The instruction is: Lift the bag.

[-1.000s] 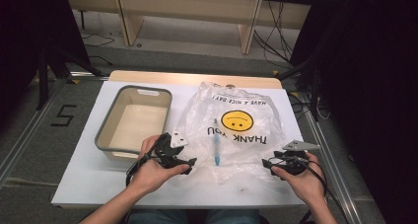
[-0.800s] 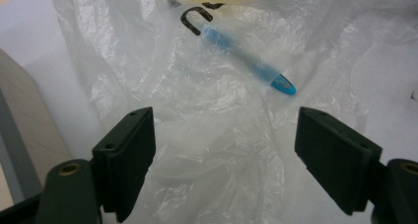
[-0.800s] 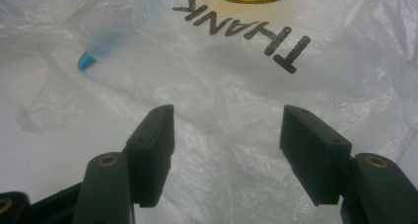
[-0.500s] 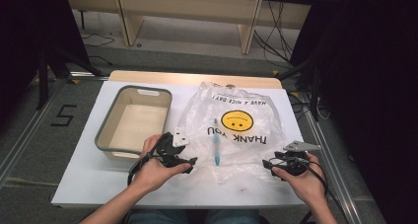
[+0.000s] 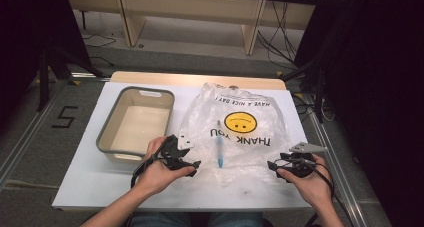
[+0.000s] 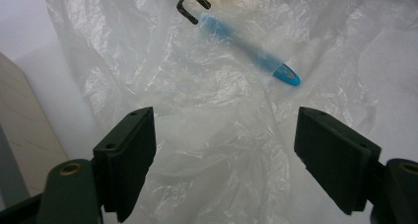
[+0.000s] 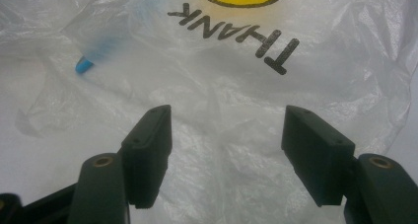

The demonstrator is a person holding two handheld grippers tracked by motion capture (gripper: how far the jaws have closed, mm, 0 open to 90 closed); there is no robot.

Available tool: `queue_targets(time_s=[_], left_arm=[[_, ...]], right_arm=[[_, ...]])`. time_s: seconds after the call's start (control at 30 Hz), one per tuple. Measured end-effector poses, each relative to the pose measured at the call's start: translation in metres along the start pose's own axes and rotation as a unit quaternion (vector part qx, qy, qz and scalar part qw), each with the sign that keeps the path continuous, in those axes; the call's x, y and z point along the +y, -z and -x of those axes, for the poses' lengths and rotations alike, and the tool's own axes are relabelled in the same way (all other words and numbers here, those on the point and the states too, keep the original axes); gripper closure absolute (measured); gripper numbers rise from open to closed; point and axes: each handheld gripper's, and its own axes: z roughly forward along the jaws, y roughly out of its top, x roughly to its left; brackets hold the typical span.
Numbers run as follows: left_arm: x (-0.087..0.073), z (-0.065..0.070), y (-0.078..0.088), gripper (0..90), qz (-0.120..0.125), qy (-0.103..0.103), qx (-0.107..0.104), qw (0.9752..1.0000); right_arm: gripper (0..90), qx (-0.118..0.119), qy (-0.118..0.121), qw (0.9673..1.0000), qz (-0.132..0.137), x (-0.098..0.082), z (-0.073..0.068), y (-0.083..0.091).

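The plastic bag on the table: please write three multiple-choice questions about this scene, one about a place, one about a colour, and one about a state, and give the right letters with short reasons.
1. Where is the grey bin relative to the plastic bag, in the high view?
A. left of it
B. right of it
C. on top of it

2. What colour is the pen inside the bag?
A. red
B. blue
C. green

3. How do the jaws of the left gripper and the right gripper stand?
A. both shut on the bag
B. one shut on the pen
C. both open, nothing gripped

Answers: 1 A, the bin sits beside the bag's left edge. 2 B, its tip and body show blue through the plastic. 3 C, each gripper view shows a wide gap between the pads.
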Motion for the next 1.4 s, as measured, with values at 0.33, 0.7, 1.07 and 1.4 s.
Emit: queue_targets(time_s=[0.33, 0.7, 1.07, 1.4], left_arm=[[-0.001, -0.002, -0.008, 23.9, -0.015, -0.001, 0.011, 0.9998], [0.0, 0.001, -0.011, 24.2, -0.016, -0.003, 0.009, 0.9998], [0.001, 0.005, -0.015, 22.9, -0.022, -0.013, 0.013, 0.9996], [-0.005, 0.009, -0.031, 18.6, -0.062, -0.033, 0.002, 0.9975]], right_arm=[[32.6, -0.005, -0.001, 1.0, 0.003, -0.004, 0.004, 0.005], [30.9, -0.009, -0.001, 0.9999, 0.004, -0.004, 0.006, 0.007], [30.2, -0.008, -0.003, 1.0, -0.002, -0.006, 0.006, 0.006], [27.7, -0.004, 0.004, 0.9998, -0.018, -0.008, 0.003, 0.006]])
